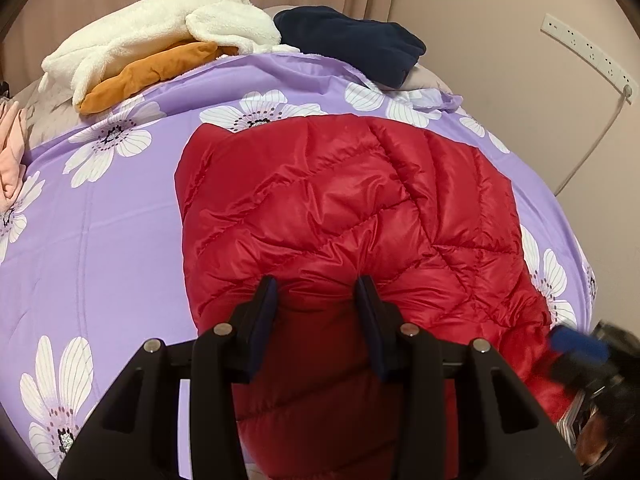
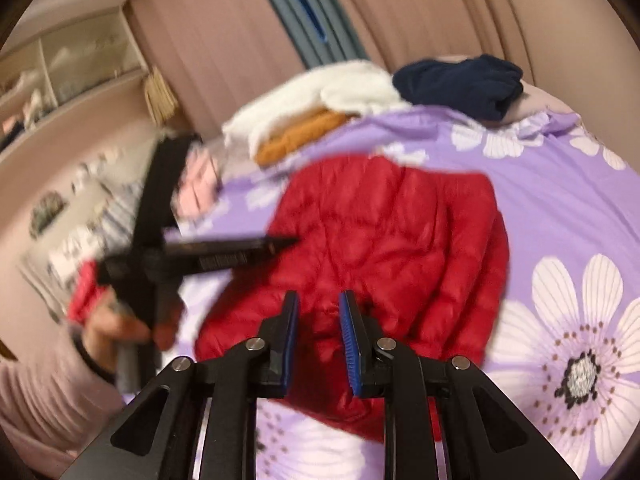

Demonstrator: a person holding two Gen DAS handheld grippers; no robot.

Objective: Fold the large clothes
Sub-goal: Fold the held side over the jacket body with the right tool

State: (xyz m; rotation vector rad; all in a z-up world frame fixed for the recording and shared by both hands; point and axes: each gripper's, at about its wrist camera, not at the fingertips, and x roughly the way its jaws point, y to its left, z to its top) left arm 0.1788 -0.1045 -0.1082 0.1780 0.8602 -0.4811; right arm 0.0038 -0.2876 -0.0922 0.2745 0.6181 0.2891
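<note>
While the left wrist camera looks down along the left tongs, a red quilted jacket lies folded on a purple bedspread printed with white flowers. These tongs stand partly apart, pads pressed into a puffed ridge of the jacket's near edge and gripping it. At the bed's far end sit a cream fleece, an orange garment beneath it and a navy garment. At the lower right edge the right tongs show only as a blur.

From the right wrist camera, which is blurred, the right tongs hover above the jacket's near part with a narrow gap between the blue pads and nothing clamped. To the left, a hand in a pink sleeve holds the left tool.
</note>
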